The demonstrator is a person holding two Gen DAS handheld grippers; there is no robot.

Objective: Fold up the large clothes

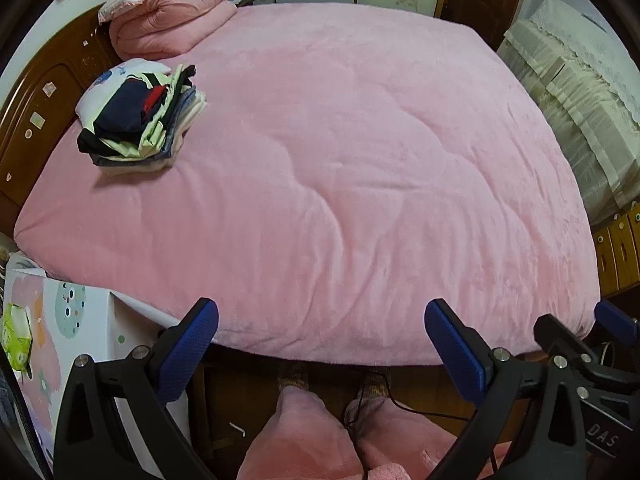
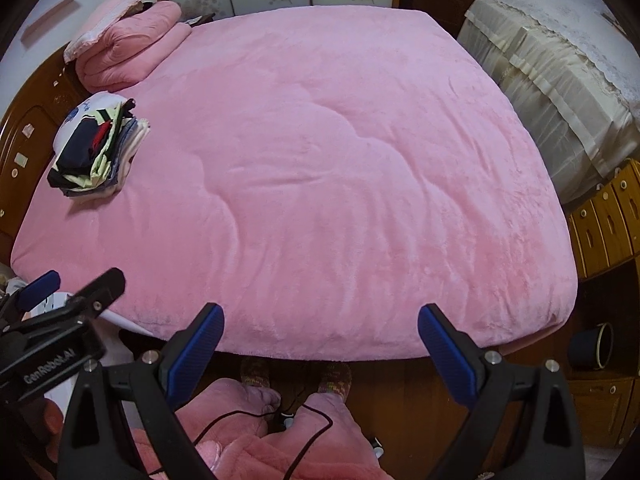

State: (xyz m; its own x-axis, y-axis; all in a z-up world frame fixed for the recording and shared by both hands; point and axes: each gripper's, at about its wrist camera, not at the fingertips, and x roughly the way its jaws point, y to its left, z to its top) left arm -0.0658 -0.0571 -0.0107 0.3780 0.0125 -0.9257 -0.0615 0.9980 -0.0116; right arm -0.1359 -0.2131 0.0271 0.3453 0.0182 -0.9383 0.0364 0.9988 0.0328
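Stack of folded clothes point(image 1: 142, 116) | laid near the headboard side of the pink bed point(image 1: 340, 168), judged set aside as done | left gripper point(image 1: 320, 340) and right gripper point(image 2: 320, 344) held over the near edge, jaws apart, nothing between them

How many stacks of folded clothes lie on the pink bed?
1: the stack of folded clothes lies on the pink bed near its left edge, beside the headboard. Any behind the rolled quilt would be hidden.
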